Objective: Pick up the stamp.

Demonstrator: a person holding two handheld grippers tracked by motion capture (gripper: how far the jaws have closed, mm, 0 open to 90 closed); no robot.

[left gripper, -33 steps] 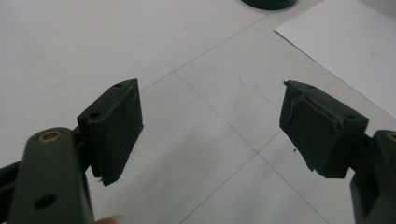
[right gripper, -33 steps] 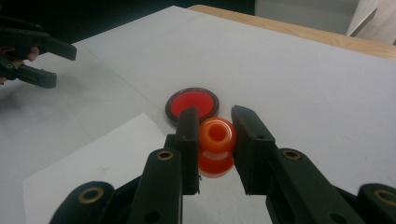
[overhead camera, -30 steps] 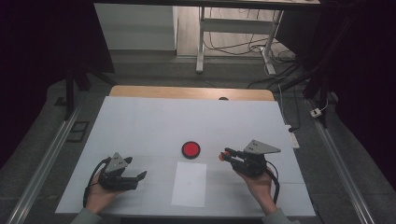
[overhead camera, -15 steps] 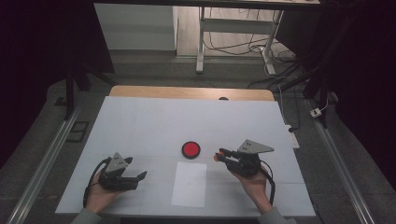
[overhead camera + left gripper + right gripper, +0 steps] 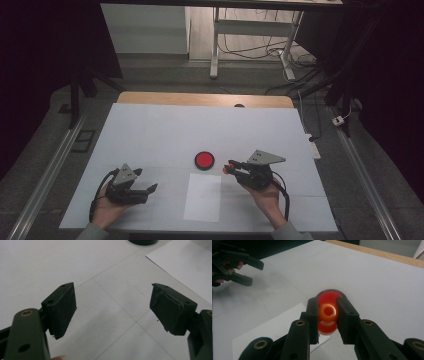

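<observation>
On the table, right claw grips one orange ring; left claw gapes.

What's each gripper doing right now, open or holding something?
Left gripper: open, nothing between its fingers.
Right gripper: shut on the orange ring.

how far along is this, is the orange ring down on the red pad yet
Done: the right gripper has picked up the orange ring. In hand: it carries it just short of the red pad. Left: lowering and releasing it. The left gripper waits open.
</observation>
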